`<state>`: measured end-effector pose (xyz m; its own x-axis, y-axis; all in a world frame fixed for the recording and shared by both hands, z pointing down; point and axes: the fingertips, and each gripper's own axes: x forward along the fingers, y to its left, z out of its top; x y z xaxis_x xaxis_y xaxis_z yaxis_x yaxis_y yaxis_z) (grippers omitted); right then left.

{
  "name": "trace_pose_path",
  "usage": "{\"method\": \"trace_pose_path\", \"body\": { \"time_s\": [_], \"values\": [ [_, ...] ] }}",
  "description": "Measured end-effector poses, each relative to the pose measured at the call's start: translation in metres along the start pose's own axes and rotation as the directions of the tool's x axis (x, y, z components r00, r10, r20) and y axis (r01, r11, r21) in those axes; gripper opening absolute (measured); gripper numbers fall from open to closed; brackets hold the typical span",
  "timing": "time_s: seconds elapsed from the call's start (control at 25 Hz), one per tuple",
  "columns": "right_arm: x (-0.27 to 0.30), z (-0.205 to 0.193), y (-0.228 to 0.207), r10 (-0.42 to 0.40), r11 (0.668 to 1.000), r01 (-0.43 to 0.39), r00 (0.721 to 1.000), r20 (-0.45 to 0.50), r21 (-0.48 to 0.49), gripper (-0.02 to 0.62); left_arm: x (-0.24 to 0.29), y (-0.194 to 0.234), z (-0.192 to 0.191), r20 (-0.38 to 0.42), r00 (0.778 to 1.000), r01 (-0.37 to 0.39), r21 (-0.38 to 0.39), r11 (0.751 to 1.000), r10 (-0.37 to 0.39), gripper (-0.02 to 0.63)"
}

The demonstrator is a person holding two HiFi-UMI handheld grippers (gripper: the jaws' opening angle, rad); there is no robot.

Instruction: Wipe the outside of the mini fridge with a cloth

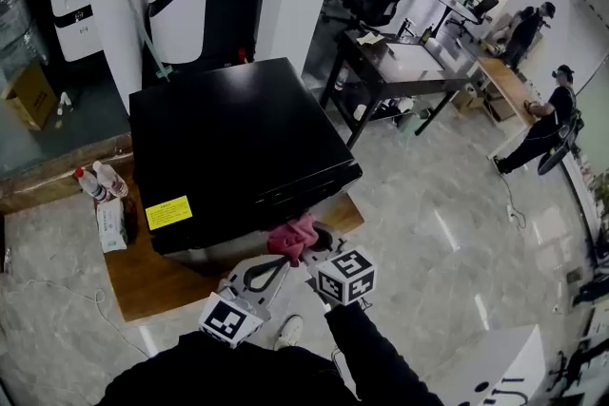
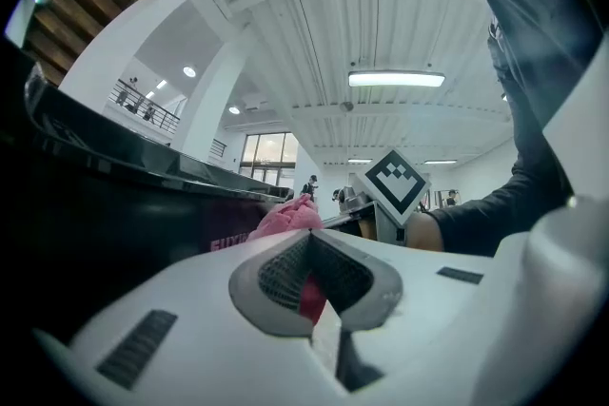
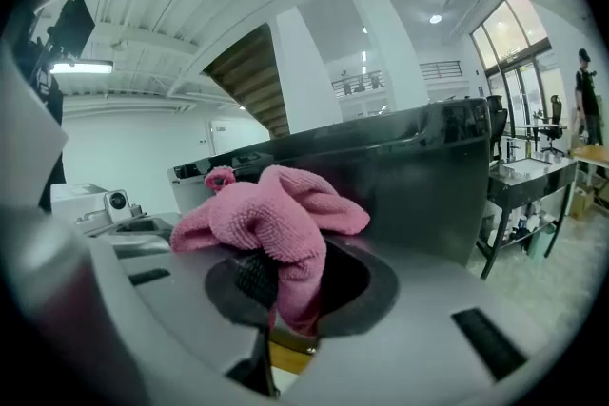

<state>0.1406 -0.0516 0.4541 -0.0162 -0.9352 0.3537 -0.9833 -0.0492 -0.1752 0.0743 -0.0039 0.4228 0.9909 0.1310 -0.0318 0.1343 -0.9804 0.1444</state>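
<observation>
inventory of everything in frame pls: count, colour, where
wooden platform: 1, brown, on the floor, centre-left.
mini fridge: 1, black, on the platform.
label: 1, yellow, front-left of the fridge top.
cloth: 1, pink, at the fridge's front edge.
bottles: 2, clear, on the platform left of the fridge.
carton: 1, white, in front of the bottles.
cardboard box: 1, brown, far left.
desk: 1, black, behind and right of the fridge.
people: 2, dark clothes, far right.
right gripper: 1, white, shut on the cloth.
left gripper: 1, white, beside the right one; jaws closed, with red between them that appears to be the cloth.
</observation>
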Motion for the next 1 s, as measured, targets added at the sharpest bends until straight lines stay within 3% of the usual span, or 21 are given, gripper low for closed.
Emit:
{"method": "trace_pose_path", "body": {
  "time_s": [0.28,0.72,0.88,1.0],
  "values": [
    [-0.015,0.001,-0.038,0.021,0.998,-0.023,0.999,-0.040,-0.053,0.078,0.043,-0.015,-0.006,0.008,0.997,-0.080,0.014,0.997,0.080,0.006],
    [-0.041,-0.002,-0.141,-0.126,0.992,0.126,0.992,-0.012,0.002,0.078,0.088,-0.020,-0.011,0.024,0.985,-0.174,0.024,0.985,0.173,0.006],
    [-0.058,0.003,-0.167,-0.151,0.988,0.150,0.988,0.041,0.022,0.078,0.087,-0.025,-0.012,0.015,0.978,-0.207,0.039,0.978,0.207,0.006],
    [-0.071,0.006,-0.165,-0.105,0.994,0.106,0.986,0.130,0.003,0.078,0.076,-0.030,-0.016,0.009,0.972,-0.235,0.038,0.971,0.235,0.006]
  ]
}}
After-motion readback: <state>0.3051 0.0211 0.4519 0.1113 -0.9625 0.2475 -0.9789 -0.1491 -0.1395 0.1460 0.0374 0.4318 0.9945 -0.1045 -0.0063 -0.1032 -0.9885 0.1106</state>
